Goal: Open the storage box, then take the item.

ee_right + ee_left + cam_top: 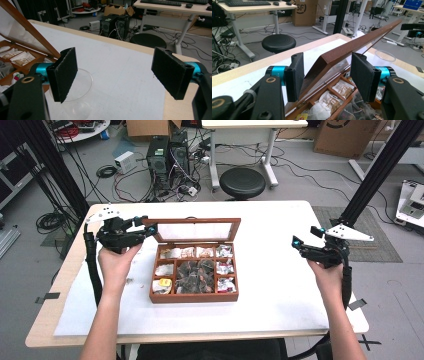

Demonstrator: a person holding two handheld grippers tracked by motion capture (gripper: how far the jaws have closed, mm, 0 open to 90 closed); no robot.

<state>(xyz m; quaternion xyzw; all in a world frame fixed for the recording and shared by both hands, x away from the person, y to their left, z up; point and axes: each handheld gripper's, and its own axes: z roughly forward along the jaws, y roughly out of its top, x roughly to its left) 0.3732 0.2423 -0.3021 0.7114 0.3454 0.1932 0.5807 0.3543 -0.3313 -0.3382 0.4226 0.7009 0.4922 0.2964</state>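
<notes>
My forearms come in at the bottom of the high view, a gripper in each hand. The left gripper has its jaws pinching the corner of the lid of the box, which sits mid-surface with the lid propped up and tilted back. In the left gripper view both pads flank the wooden frame, though I judge the bite shallow. The right gripper hovers well apart to the right, jaws spread on nothing; a clear cup stands just below it.

Risks as I judge them: the frame could slip from the pads and slam down on the tea bags, or a hard push back could strain the hinge or drag the box. A careless right hand could knock the cup.

The surface is white with a wood edge. Behind it are a stool, computer towers, tangled cables and cardboard boxes on the grey floor.
</notes>
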